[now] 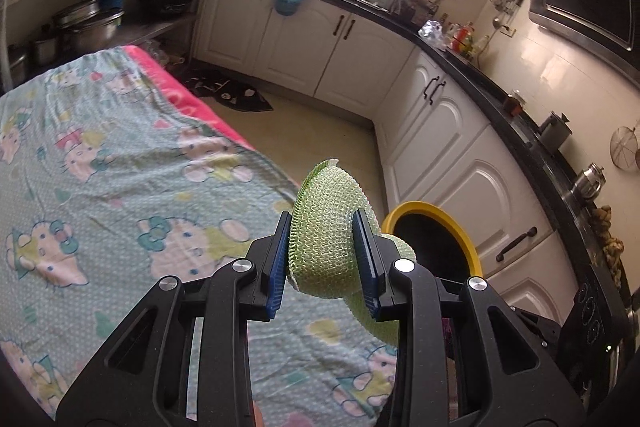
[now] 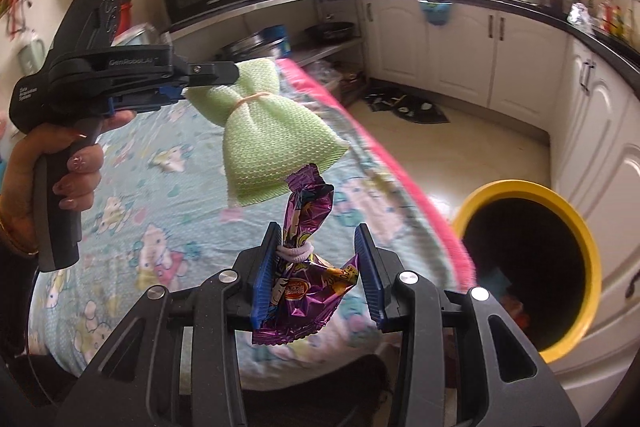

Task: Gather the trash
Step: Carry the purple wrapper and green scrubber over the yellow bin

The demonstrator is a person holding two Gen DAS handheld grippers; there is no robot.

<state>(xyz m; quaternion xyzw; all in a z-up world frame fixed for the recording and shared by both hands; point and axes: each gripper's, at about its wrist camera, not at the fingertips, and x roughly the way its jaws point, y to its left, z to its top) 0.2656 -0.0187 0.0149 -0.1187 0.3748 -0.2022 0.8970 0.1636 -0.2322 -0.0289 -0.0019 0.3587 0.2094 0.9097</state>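
My left gripper (image 1: 325, 261) is shut on a light green mesh cloth (image 1: 330, 227) tied in the middle with a rubber band, held in the air over the table's right edge. It also shows in the right wrist view (image 2: 272, 131), hanging from the left gripper (image 2: 208, 77). My right gripper (image 2: 318, 273) holds a purple snack wrapper (image 2: 306, 267) tied with a white band; the wrapper touches the left pad, and a gap shows at the right pad. A yellow-rimmed black bin (image 2: 532, 267) stands on the floor to the right, also in the left wrist view (image 1: 436, 251).
The table has a blue cartoon-print cloth (image 1: 100, 187) with a pink edge. White kitchen cabinets (image 1: 460, 167) under a black counter run along the right. A dark mat (image 1: 236, 95) lies on the floor. Pots (image 1: 88, 23) sit on a shelf at the back left.
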